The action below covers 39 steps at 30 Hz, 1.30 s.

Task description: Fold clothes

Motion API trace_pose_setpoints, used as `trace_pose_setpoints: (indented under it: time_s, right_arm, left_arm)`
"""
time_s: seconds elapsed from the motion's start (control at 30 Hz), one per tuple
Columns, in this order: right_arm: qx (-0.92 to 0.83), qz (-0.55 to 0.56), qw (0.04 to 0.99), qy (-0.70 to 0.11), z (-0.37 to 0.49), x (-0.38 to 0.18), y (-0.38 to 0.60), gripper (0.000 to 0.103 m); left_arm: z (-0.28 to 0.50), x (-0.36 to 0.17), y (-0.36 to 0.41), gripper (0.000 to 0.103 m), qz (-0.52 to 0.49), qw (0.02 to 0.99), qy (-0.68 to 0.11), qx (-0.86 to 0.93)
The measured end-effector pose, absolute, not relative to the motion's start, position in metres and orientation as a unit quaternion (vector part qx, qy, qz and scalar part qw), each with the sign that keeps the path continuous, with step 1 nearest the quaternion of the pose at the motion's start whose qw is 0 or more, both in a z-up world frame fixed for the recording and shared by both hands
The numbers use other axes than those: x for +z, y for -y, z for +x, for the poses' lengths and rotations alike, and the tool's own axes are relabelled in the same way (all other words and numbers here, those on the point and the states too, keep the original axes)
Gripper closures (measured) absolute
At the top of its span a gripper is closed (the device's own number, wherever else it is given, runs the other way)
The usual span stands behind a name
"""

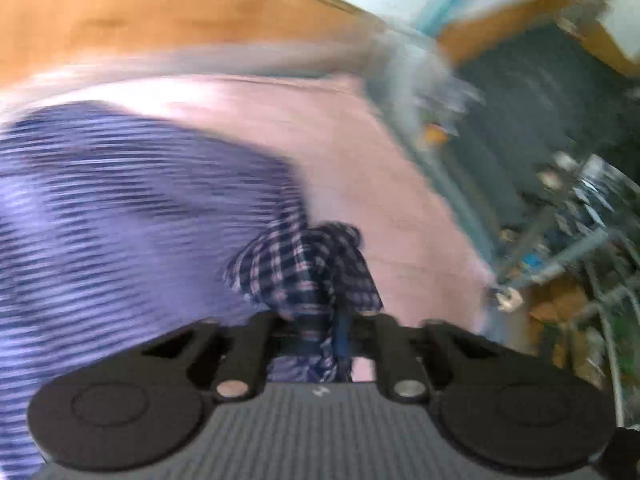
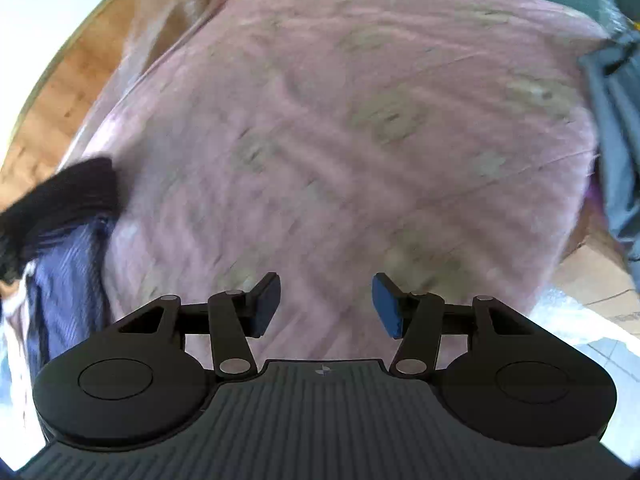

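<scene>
In the left wrist view my left gripper point(image 1: 320, 320) is shut on a bunched corner of a blue and white plaid shirt point(image 1: 308, 268). The rest of the shirt point(image 1: 120, 208) spreads blurred to the left over a pink bedsheet point(image 1: 360, 140). In the right wrist view my right gripper point(image 2: 326, 304) is open and empty, its blue pads point(image 2: 386, 306) apart above the pink sheet point(image 2: 340, 120). A strip of the blue shirt point(image 2: 68, 264) shows at the left edge, beside something black point(image 2: 60, 196).
A wooden headboard point(image 1: 160, 16) runs behind the bed. Cluttered shelves and a dark panel point(image 1: 540, 120) stand to the right. In the right wrist view grey cloth point(image 2: 616, 140) hangs at the right edge, with pale floor point(image 2: 600, 320) below it.
</scene>
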State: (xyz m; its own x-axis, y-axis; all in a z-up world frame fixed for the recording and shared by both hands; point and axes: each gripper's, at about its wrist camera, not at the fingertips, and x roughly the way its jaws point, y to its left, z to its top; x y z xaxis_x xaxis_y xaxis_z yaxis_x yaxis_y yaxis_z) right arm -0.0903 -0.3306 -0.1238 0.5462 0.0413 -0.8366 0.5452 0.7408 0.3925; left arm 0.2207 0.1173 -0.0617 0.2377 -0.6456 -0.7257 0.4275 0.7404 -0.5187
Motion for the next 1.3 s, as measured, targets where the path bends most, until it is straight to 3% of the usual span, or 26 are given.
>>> trace_pose_setpoints:
  time_s: [0.03, 0.1, 0.2, 0.33, 0.4, 0.6, 0.67, 0.73, 0.8, 0.87, 0.9, 0.93, 1.17, 1.3]
  right_arm:
    - [-0.141, 0.319, 0.819, -0.456, -0.089, -0.125, 0.316, 0.048]
    - [-0.118, 0.310, 0.820, -0.467, -0.085, -0.128, 0.286, 0.048]
    - [-0.088, 0.305, 0.820, -0.477, -0.082, -0.123, 0.236, 0.048]
    - [-0.043, 0.276, 0.832, -0.480, -0.084, -0.108, 0.170, 0.046]
    - [-0.039, 0.260, 0.838, -0.478, -0.094, -0.102, 0.146, 0.035]
    - [-0.068, 0.227, 0.834, -0.498, -0.133, -0.111, 0.105, 0.033]
    - [-0.066, 0.207, 0.838, -0.500, -0.143, -0.116, 0.095, 0.033]
    - [-0.054, 0.178, 0.845, -0.501, -0.149, -0.122, 0.085, 0.038]
    - [-0.041, 0.149, 0.851, -0.502, -0.151, -0.125, 0.076, 0.043]
    - [-0.036, 0.120, 0.857, -0.500, -0.153, -0.125, 0.070, 0.059]
    - [-0.033, 0.106, 0.859, -0.499, -0.154, -0.125, 0.068, 0.083]
    - [-0.030, 0.098, 0.860, -0.499, -0.152, -0.123, 0.065, 0.095]
    - [0.008, 0.015, 0.897, -0.443, -0.165, -0.068, 0.022, 0.100]
    - [0.045, -0.047, 0.896, -0.440, -0.168, -0.064, -0.021, 0.100]
  left_arm:
    - [0.226, -0.072, -0.156, 0.023, -0.126, 0.782, -0.518, -0.322]
    - [0.232, -0.104, -0.203, 0.009, -0.144, 0.779, -0.544, -0.277]
    - [0.231, -0.147, -0.252, 0.009, -0.163, 0.770, -0.581, -0.209]
    - [0.213, -0.178, -0.294, 0.009, -0.249, 0.778, -0.552, -0.167]
    - [0.205, -0.181, -0.297, 0.009, -0.265, 0.786, -0.534, -0.163]
    - [0.183, -0.159, -0.255, 0.008, -0.083, 0.850, -0.495, -0.157]
    - [0.180, -0.162, -0.241, 0.027, -0.020, 0.855, -0.491, -0.167]
    - [0.183, -0.161, -0.233, 0.097, 0.012, 0.839, -0.511, -0.188]
    - [0.193, -0.149, -0.235, 0.099, -0.015, 0.819, -0.525, -0.232]
    - [0.206, -0.129, -0.240, 0.100, -0.057, 0.793, -0.535, -0.286]
    - [0.215, -0.121, -0.240, 0.100, -0.075, 0.779, -0.540, -0.310]
    - [0.224, -0.110, -0.244, 0.100, -0.093, 0.766, -0.544, -0.330]
    - [0.298, -0.074, -0.280, 0.101, -0.150, 0.756, -0.549, -0.324]
    - [0.333, -0.061, -0.298, 0.101, -0.208, 0.750, -0.545, -0.312]
